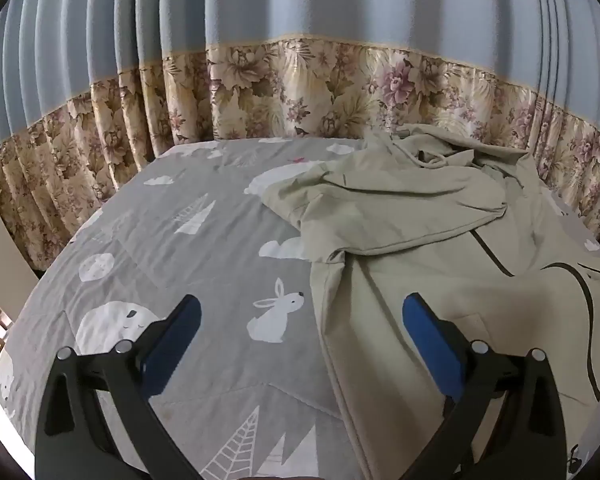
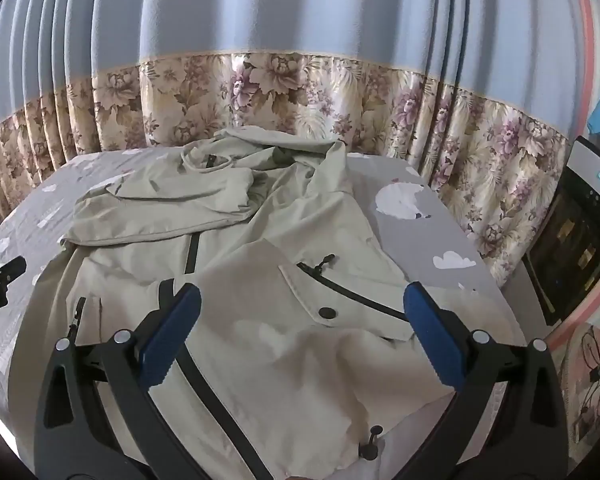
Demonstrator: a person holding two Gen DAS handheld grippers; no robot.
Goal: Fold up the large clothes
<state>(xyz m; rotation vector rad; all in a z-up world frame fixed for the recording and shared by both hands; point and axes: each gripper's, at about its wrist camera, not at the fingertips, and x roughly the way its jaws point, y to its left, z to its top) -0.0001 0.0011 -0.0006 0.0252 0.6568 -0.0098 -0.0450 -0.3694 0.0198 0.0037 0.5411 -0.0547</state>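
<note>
Lying unzipped-looking and rumpled across the bed: pale khaki jacket (image 2: 284, 280), filling centre and lower half of the right wrist frame, occupying the right half of the left wrist frame (image 1: 440, 240). Showing one sleeve (image 2: 160, 208) already flopped across the chest at upper left of the right view, hood (image 2: 268, 148) bunched at top centre against the curtain, black pocket zipper (image 2: 352, 292) and snap button (image 2: 326, 312) at centre, another zip pull (image 2: 370, 442) at bottom centre. Resting all of it on a grey animal-print bedsheet (image 1: 188, 248), rabbit print (image 1: 278, 312) sitting just left of the jacket's side edge in the left view. Hovering above the sheet beside that edge: left gripper (image 1: 302, 312), jaws spread wide, gripping nothing. Hovering over the jacket's lower front: right gripper (image 2: 302, 304), jaws likewise spread wide, nothing between the blue pads (image 2: 172, 332). Poking in at far left edge of the right view: tip of the other tool. Hanging behind: blue curtain with floral band (image 1: 300, 80); standing at right edge of the right view, dark appliance (image 2: 576, 236). Judging step: early, probably lining up for the first body fold, garment not yet flattened. Needing next, likely: descending onto hem or side edge, pinching fabric on each side, smoothing wrinkles before folding, avoiding grabbing sheet along with cloth.
</note>
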